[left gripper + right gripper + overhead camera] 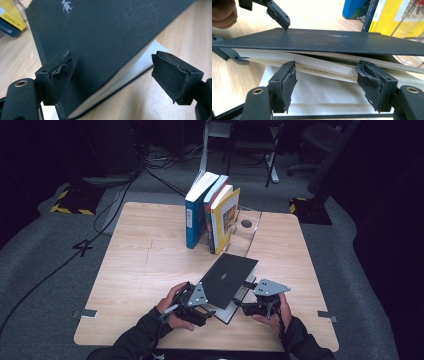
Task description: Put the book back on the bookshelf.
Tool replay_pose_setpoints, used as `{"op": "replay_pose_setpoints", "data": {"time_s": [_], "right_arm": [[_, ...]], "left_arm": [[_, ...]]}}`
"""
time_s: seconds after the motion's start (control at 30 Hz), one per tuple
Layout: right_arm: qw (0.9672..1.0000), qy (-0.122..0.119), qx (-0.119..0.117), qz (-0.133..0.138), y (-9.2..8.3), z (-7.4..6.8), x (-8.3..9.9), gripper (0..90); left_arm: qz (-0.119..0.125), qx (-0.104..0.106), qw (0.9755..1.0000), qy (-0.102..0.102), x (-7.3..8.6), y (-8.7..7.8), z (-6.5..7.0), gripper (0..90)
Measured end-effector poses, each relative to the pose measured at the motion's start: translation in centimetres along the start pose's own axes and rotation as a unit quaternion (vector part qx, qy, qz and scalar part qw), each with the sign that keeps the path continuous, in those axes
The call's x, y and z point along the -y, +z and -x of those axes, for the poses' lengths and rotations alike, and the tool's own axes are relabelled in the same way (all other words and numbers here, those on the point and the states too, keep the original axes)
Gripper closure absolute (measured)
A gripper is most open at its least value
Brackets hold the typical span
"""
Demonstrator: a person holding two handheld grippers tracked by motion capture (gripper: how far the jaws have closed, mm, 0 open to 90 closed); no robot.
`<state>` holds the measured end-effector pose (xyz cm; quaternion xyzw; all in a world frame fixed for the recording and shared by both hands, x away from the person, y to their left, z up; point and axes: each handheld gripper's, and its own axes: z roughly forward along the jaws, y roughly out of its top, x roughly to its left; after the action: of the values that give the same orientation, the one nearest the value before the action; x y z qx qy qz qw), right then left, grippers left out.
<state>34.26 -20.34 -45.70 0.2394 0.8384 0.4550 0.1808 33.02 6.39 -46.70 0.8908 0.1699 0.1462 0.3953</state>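
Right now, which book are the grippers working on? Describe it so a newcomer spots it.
On the wooden table, skip the upright row of books at the far edge and look at the near edge. The black book lies there between both grippers, half open. It alone is black, lying down, with a plain cover.

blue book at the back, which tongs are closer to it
Left. The left tongs sit at the black book's near-left edge, roughly below the blue book; the right tongs sit further right.
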Motion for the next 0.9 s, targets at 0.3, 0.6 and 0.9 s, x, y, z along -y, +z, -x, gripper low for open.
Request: {"op": "replay_pose_setpoints", "data": {"time_s": [0.3, 0.6, 0.9], "right_arm": [[0.9999, 0.000, 0.011, 0.004, 0.8, -0.1, -1.1, 32.1], [0.9998, 0.019, 0.004, 0.008, 0.9, 0.3, -1.7, 33.2], [0.9994, 0.023, 0.007, 0.026, -0.8, 1.5, -1.7, 32.7]], "left_arm": [[0.001, -0.057, 0.9984, 0.004, -0.5, 0.6, 0.0, 20.4], [0.036, -0.069, 0.9970, 0.004, -0.8, -0.1, -0.3, 39.8], [0.047, -0.086, 0.9948, 0.028, -1.3, -0.5, -0.4, 51.3]]}}
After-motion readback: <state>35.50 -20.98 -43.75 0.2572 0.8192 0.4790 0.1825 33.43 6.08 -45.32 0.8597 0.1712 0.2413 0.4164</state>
